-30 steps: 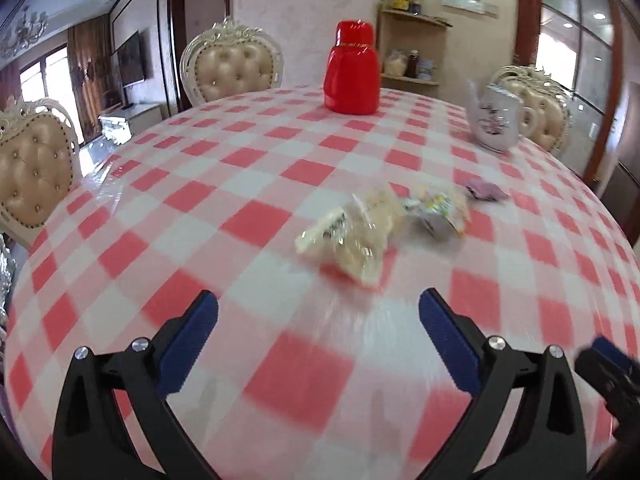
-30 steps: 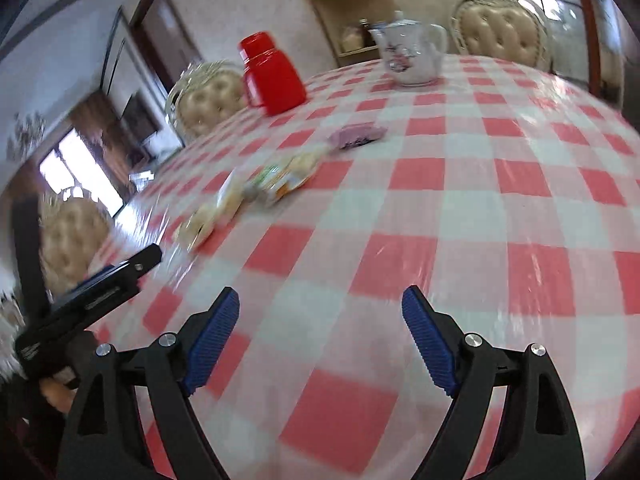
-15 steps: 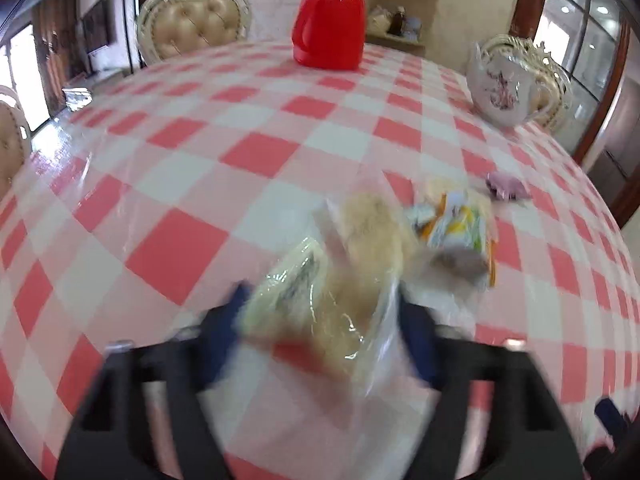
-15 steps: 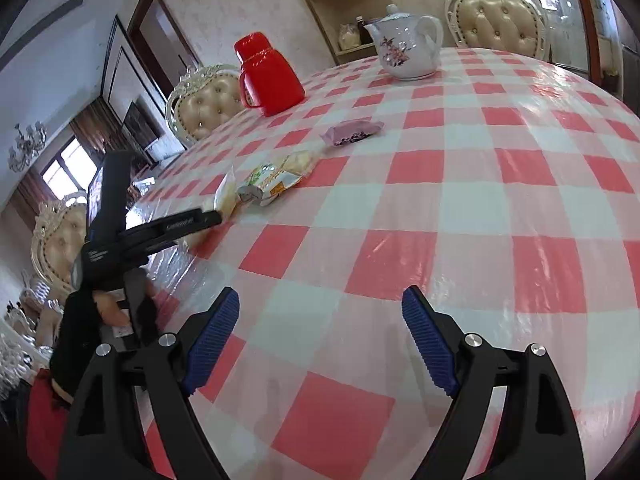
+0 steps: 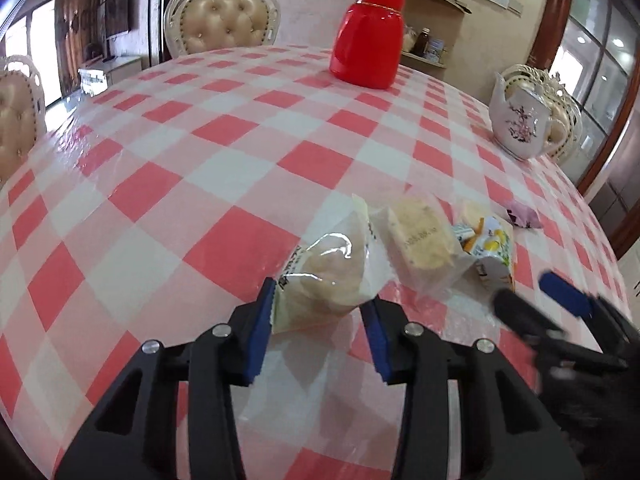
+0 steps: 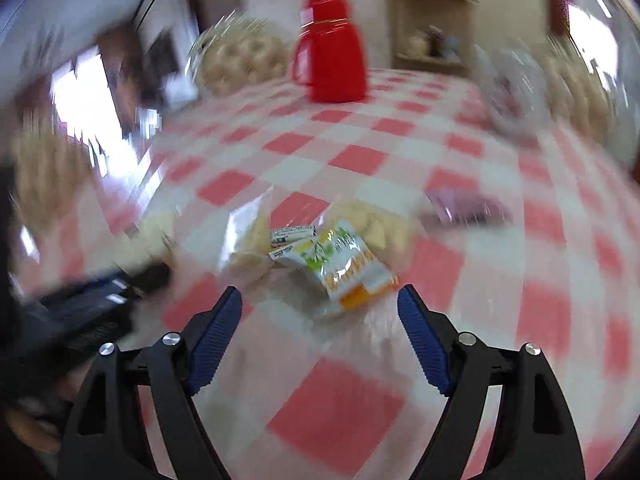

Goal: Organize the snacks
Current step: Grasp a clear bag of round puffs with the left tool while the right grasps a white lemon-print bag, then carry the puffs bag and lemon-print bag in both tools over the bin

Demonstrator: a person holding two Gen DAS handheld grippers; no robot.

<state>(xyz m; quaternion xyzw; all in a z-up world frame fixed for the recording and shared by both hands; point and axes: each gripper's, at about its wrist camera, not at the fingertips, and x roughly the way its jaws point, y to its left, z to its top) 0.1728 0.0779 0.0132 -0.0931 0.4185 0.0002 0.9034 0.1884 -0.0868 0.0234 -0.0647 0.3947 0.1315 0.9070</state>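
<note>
My left gripper (image 5: pixel 320 300) is shut on a clear-wrapped pale bun snack (image 5: pixel 328 276) and holds it just above the checked table. A second wrapped pale cake (image 5: pixel 420 240) and a yellow-green snack packet (image 5: pixel 490 250) lie just beyond, with a purple wrapper (image 5: pixel 524 216) further right. My right gripper (image 6: pixel 320 300) is open and empty, close in front of the yellow-green packet (image 6: pixel 340 264); it also shows at the left wrist view's right edge (image 5: pixel 560 304). The right wrist view is motion-blurred.
A red jug (image 5: pixel 370 36) stands at the far side of the red-and-white checked table (image 5: pixel 200 180). A white floral teapot (image 5: pixel 520 120) stands at the far right. Cream padded chairs (image 5: pixel 224 24) ring the table. A wall shelf is behind.
My left gripper moved forward onto the bun snack, shut on it and lifted it slightly. My right gripper swung left and forward up to the yellow-green packet, still open.
</note>
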